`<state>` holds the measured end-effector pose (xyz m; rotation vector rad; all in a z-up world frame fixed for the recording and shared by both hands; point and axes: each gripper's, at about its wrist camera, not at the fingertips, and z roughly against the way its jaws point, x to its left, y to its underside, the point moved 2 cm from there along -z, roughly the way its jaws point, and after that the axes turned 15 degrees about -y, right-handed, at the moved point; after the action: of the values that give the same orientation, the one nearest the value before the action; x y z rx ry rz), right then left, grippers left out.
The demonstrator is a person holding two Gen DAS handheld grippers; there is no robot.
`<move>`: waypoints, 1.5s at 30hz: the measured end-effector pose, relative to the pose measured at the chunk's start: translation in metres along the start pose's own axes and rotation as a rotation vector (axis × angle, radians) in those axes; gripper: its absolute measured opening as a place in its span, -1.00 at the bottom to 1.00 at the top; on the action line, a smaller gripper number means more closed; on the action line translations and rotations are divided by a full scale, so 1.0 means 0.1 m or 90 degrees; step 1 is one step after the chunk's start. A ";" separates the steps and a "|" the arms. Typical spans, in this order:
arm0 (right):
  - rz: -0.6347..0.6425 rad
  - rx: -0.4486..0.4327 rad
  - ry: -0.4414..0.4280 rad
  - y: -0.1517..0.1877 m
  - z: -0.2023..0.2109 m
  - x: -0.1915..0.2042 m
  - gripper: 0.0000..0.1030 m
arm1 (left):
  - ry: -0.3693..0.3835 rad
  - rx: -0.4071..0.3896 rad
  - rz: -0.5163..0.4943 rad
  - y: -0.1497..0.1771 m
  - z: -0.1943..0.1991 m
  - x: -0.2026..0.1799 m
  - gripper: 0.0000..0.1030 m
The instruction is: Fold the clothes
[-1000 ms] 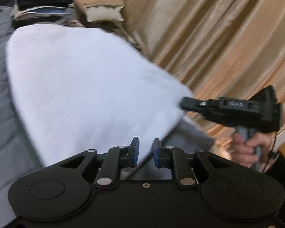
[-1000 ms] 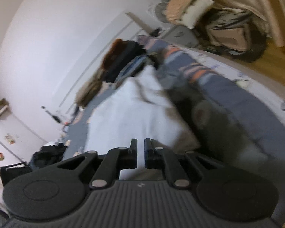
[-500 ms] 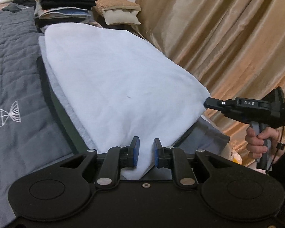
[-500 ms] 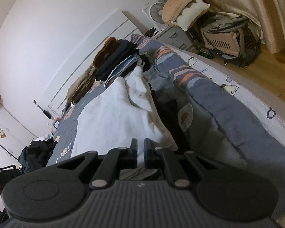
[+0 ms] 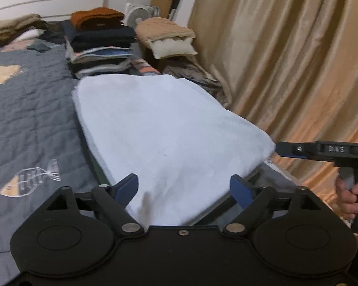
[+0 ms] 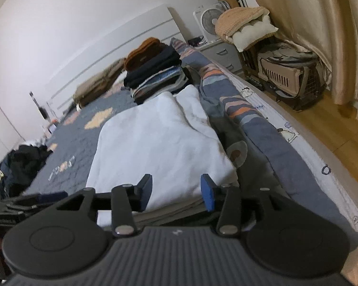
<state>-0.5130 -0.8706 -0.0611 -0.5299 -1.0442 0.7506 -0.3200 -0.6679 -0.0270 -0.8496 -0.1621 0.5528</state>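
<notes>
The white garment (image 5: 164,131) lies folded across the middle of the frame on the bed (image 5: 28,109), below the stack (image 5: 100,45) at upper centre. Both grippers are letting go: the left gripper (image 5: 183,188) has its jaws opening wide and the right gripper (image 6: 176,188) about half apart and opening, nothing pinched. Best lift clear without dragging the fold; curtain (image 5: 286,54) fills the right.

I am seeing a soft, matt white garment (image 5: 164,131) of fleecy cloth lying on a quilted, stitched grey bedspread (image 5: 28,119). The curtain (image 5: 286,54) is showing a satiny golden sheen. My left gripper (image 5: 183,190) is looking like matt black plastic with smooth blue pads and small metal rivets. The floor (image 6: 346,128) is gleaming like varnished wood.
</notes>
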 end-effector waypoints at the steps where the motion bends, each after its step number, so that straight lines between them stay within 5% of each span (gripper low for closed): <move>1: 0.001 0.008 0.000 -0.01 0.00 0.03 -0.12 | -0.007 -0.003 0.002 -0.01 0.03 0.01 0.74; 5: 0.012 0.026 0.009 0.00 0.00 0.17 -0.11 | -0.039 -0.012 -0.013 -0.05 0.13 -0.01 0.97; 17: 0.042 0.061 0.025 0.08 0.05 0.58 -0.04 | -0.062 0.079 -0.032 -0.12 0.23 -0.01 0.99; 34: 0.099 0.125 0.055 0.05 0.26 1.08 -0.04 | -0.104 0.053 -0.126 -0.20 0.72 -0.09 0.99; 45: 0.104 0.143 0.044 -0.14 0.46 1.38 -0.04 | -0.095 0.041 -0.132 -0.35 0.97 -0.10 0.99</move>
<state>-0.5094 -0.7719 0.0468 -0.4477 -0.8469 0.9749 -0.3480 -0.6268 0.0635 -0.7195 -0.3624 0.4245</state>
